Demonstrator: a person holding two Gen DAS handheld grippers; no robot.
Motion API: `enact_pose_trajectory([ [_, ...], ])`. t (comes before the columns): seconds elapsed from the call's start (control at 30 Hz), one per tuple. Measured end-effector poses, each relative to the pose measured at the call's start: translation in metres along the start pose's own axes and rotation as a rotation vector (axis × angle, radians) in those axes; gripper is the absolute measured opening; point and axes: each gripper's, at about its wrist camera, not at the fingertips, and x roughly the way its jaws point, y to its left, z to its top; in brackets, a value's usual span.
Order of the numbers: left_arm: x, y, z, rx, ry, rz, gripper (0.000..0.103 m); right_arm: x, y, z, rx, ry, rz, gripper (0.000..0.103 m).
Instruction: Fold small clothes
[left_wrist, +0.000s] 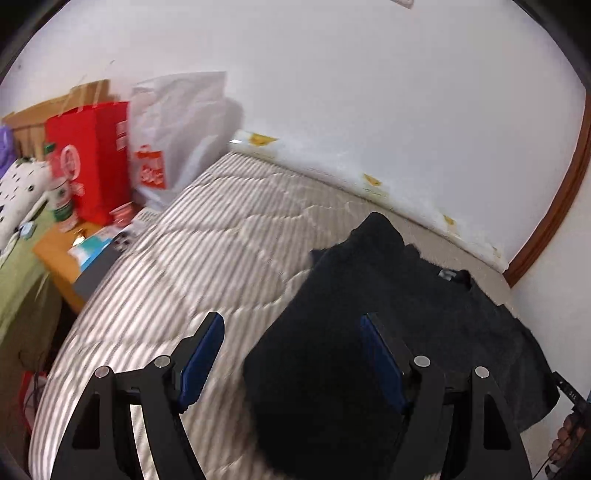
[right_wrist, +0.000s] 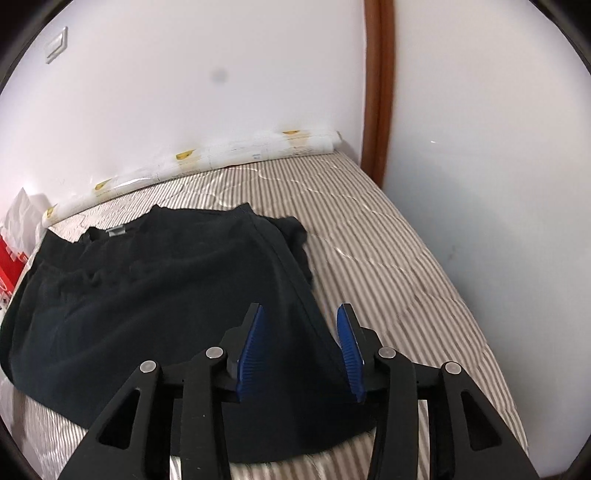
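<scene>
On striped quilted mattress (right_wrist: 388, 236), dark soft garment (right_wrist: 166, 280)

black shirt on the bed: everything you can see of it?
The black shirt is soft, matte knit with a grey neck label at the collar, which points toward the wall. It lies mostly flat on the striped mattress, one side folded over the body, a sleeve bunched at the far edge. The open left gripper and right gripper hang over its near hem; no contact is visible.
</scene>
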Motion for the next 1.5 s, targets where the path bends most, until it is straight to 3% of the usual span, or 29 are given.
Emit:
enact_pose_trajectory([
  [0.3,-0.009,0.017,-0.050,-0.015,0.060,-0.063,0.074,-0.022,-0.022,-0.036,0.030,-0.002,-0.012,0.043],
  [0.53,0.001,0.010,-0.046,-0.009,0.054,-0.051,0.071,-0.025,-0.026,-0.044,0.034,-0.011,0.010,0.046],
  [0.7,0.014,0.003,-0.034,0.010,0.057,-0.027,0.053,-0.013,-0.028,-0.039,0.049,0.000,0.013,0.047],
  [0.9,0.022,-0.007,-0.024,0.039,0.057,-0.012,0.021,0.009,-0.024,-0.024,0.052,0.009,0.001,0.047],
  [0.97,0.020,-0.009,-0.023,0.052,0.052,-0.020,0.012,0.014,-0.020,-0.019,0.052,0.009,0.014,0.039],
  [1.0,0.019,-0.010,-0.023,0.058,0.046,-0.020,0.011,0.014,-0.018,-0.017,0.043,-0.001,0.012,0.021],
  [1.03,0.017,-0.011,-0.024,0.071,0.039,-0.017,0.010,0.014,-0.015,-0.015,0.028,-0.011,0.008,0.012],
  [1.17,0.006,-0.007,-0.028,0.088,0.008,-0.021,0.010,0.007,-0.009,-0.014,-0.018,-0.036,0.017,0.008],
  [1.5,-0.010,0.014,-0.052,0.044,0.020,-0.075,0.009,-0.008,-0.047,-0.038,0.071,-0.020,0.105,0.007],
])
